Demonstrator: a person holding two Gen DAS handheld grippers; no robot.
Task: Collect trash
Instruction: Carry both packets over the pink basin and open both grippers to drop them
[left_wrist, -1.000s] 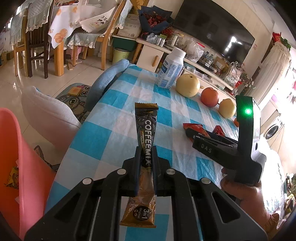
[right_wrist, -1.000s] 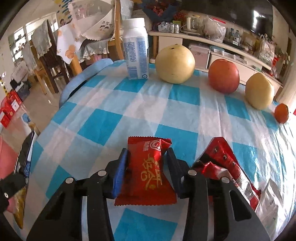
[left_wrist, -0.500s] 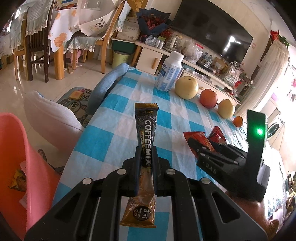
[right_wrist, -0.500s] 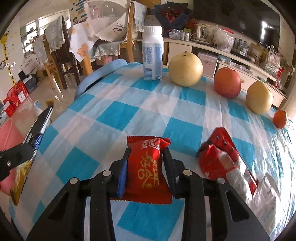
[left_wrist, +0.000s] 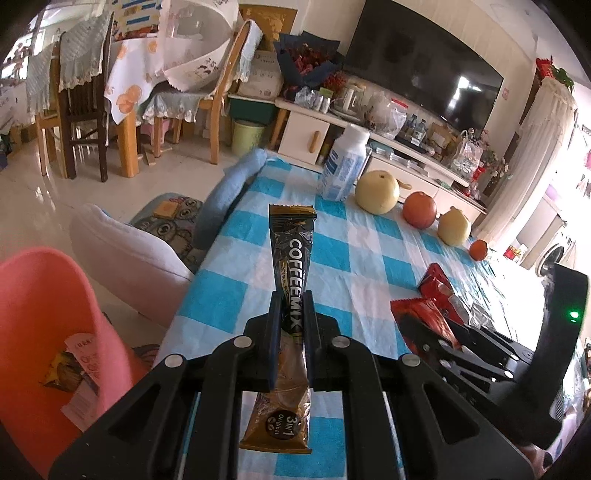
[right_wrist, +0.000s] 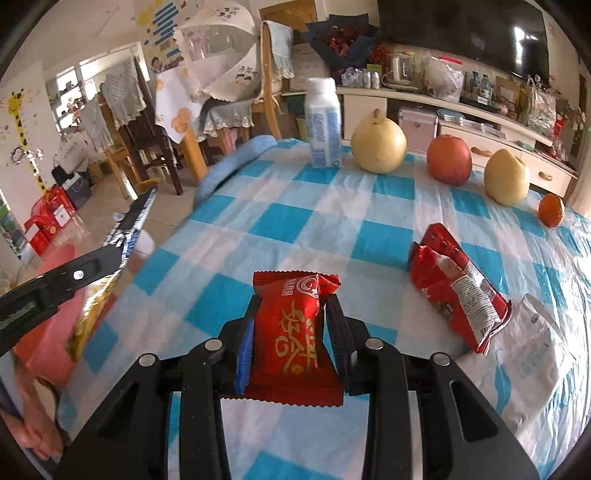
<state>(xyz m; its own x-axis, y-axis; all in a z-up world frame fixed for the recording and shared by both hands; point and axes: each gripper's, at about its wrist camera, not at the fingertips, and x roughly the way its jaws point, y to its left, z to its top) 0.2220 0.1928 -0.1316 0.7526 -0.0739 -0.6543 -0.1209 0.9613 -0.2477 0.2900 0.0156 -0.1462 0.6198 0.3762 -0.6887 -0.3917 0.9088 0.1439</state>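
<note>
- Your right gripper (right_wrist: 291, 332) has just tightened on the red snack packet (right_wrist: 291, 339), lifted clear of the tablecloth (right_wrist: 332, 206).
- Left gripper (left_wrist: 291, 314) pinches the coffee sachet (left_wrist: 293, 266); carry both to the pink bin (left_wrist: 44, 295).

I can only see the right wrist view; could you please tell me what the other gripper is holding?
Observer: The left gripper is shut on a coffee sachet, its printed end pointing up past the fingers.
Operator: Thank you. Is there anything in the pink bin?
Observer: Yes, the pink bin at the lower left already holds a few wrappers.
Operator: And does my red packet show from there?
Observer: Partly; the red packet sticks out of the right gripper.
</note>
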